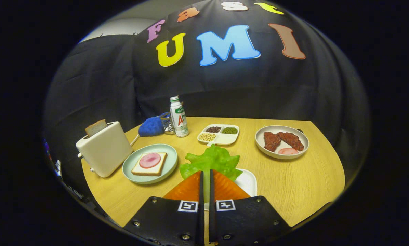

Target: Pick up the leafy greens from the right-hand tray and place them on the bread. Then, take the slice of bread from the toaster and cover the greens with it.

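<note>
The gripper (206,174) is almost closed, and both fingers press on the greens (211,161), which stick out above the fingertips, over the white tray (248,181). To the left, the bread (149,164) with a pink slice of ham on it lies on a pale green plate (167,167). Further left stands the toaster (104,149) with another bread slice (95,127) upright in its slot. Beyond the fingers are a bottle (179,117), a divided dish of beans (219,133) and a plate of meat (281,141)

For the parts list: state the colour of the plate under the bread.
Pale green, seen in the gripper view: the plate holds bread, while the gripper is shut on the greens.
</note>
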Available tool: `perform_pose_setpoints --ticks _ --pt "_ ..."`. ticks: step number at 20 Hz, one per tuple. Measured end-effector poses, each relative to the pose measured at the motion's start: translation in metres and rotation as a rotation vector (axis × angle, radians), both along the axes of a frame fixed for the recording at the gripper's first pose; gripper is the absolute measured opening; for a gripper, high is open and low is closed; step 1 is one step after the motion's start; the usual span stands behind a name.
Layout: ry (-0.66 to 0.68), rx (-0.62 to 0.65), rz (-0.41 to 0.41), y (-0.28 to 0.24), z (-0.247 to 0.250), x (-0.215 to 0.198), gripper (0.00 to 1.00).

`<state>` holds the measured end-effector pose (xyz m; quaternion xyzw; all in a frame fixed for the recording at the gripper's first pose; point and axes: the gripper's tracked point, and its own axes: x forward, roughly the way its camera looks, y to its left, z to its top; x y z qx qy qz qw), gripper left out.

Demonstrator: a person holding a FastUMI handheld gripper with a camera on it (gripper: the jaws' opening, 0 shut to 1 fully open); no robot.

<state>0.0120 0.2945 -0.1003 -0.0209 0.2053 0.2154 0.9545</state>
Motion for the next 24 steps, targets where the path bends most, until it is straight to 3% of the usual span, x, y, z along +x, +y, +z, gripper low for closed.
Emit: perform_pose_setpoints --ticks 12,17,24 --pt "-0.023 -0.031 0.244 0.138 -0.002 -0.001 0.05" --pt "-0.002 -0.048 0.283 0.179 -0.025 0.006 0.05" --pt "0.045 -0.088 0.273 0.197 -0.061 0.017 0.05"
